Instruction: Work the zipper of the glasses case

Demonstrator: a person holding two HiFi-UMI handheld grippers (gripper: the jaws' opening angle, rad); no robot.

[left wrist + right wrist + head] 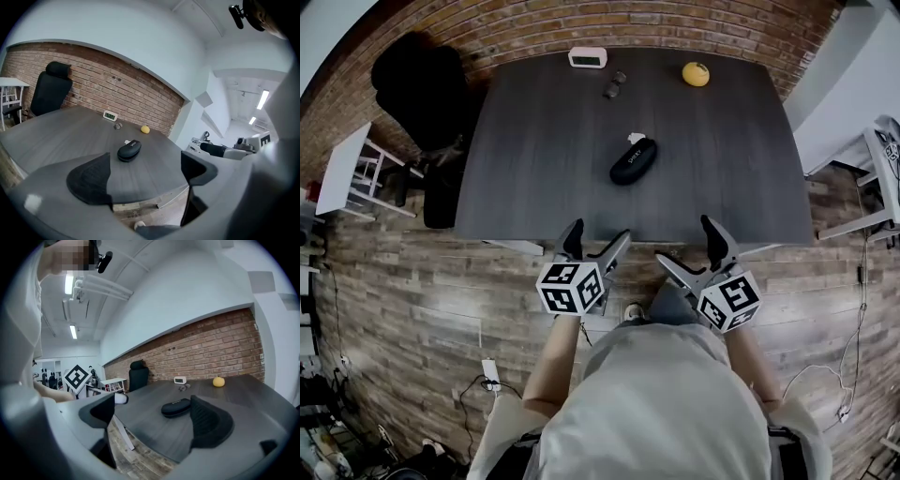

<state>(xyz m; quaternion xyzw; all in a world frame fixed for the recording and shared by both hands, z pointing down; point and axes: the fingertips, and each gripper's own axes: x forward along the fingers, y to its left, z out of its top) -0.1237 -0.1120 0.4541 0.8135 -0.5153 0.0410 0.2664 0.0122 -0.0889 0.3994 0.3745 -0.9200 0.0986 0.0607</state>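
Observation:
A black oval glasses case (633, 160) lies closed near the middle of the dark table (534, 141), with a small white tag at its far end. The left gripper view shows the case (129, 150) beyond the jaws, and the right gripper view shows the case (176, 407) the same way. My left gripper (596, 241) and my right gripper (690, 246) hover side by side at the table's near edge, well short of the case. Both stand open and hold nothing.
At the table's far edge sit a white digital clock (587, 57), a small dark object (614, 85) and a yellow round fruit (696, 73). A black office chair (417, 80) stands at the far left, a white side table (347, 169) beyond it.

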